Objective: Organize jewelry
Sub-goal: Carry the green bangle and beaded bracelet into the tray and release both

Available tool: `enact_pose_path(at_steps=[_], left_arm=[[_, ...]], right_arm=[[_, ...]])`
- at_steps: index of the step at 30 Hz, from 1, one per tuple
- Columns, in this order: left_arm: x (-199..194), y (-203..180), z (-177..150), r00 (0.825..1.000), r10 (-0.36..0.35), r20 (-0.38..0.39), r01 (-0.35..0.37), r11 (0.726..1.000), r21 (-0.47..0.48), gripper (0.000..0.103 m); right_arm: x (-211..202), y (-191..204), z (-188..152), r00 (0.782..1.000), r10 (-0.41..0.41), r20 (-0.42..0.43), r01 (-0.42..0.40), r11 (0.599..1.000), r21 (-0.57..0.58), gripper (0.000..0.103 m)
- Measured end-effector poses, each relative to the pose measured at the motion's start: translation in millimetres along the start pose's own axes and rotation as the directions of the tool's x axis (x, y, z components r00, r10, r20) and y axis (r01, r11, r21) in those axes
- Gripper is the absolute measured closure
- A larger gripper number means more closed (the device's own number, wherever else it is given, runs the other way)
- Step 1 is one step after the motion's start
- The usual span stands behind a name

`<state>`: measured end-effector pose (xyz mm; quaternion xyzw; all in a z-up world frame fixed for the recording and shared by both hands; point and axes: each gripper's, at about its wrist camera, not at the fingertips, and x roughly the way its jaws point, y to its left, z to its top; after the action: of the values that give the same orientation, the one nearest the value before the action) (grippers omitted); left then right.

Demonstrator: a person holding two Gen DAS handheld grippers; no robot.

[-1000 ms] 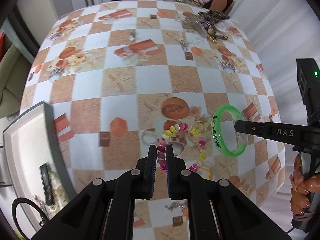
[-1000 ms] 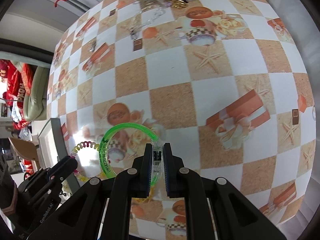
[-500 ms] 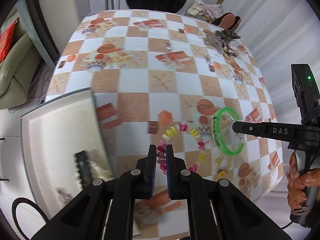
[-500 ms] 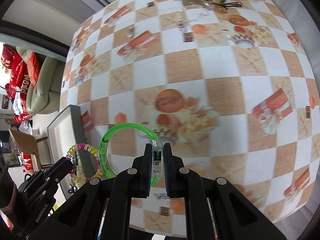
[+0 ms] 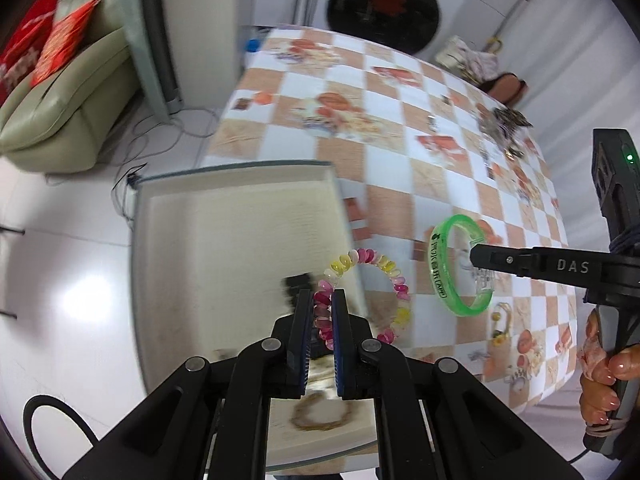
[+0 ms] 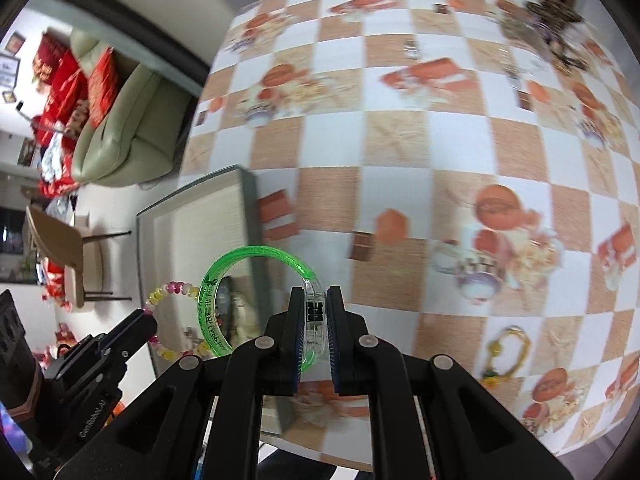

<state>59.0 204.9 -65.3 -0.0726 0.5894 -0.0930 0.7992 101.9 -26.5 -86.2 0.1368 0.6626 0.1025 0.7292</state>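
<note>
Two bracelets carried toward the tray, one pinched in each gripper.

The left gripper clamps narrow on the pink-and-yellow bead bracelet, hanging just ahead of its jaws above the tray; the right gripper pinches the green bangle by its clear clasp. That thin hold could slip if jolted, dropping the bangle beside the tray. Beneath lies a checkered tablecloth; a sofa stands beyond.

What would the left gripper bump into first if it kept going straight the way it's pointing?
Probably the tray. The left gripper, shut on the beaded bracelet, points down over the tray's right edge, near a dark item there; depth is unclear.
</note>
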Motion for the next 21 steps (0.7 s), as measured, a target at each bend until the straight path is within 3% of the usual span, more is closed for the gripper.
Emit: enact_pose_path(at_steps=[9, 21], left_arm=[[9.0, 53.4, -13.2, 0.999, 0.033, -0.012, -0.034, 0.995, -0.097, 0.090], [49.3, 83.2, -20.4, 0.995, 0.070, -0.075, -0.080, 0.986, -0.146, 0.090]], right_arm=[[33.3, 66.7, 11.9, 0.999, -0.001, -0.047, -0.004, 0.993, -0.121, 0.091], [90.4, 108.1, 33.5, 0.992, -0.079, -0.096, 0.058, 0.977, -0.204, 0.091]])
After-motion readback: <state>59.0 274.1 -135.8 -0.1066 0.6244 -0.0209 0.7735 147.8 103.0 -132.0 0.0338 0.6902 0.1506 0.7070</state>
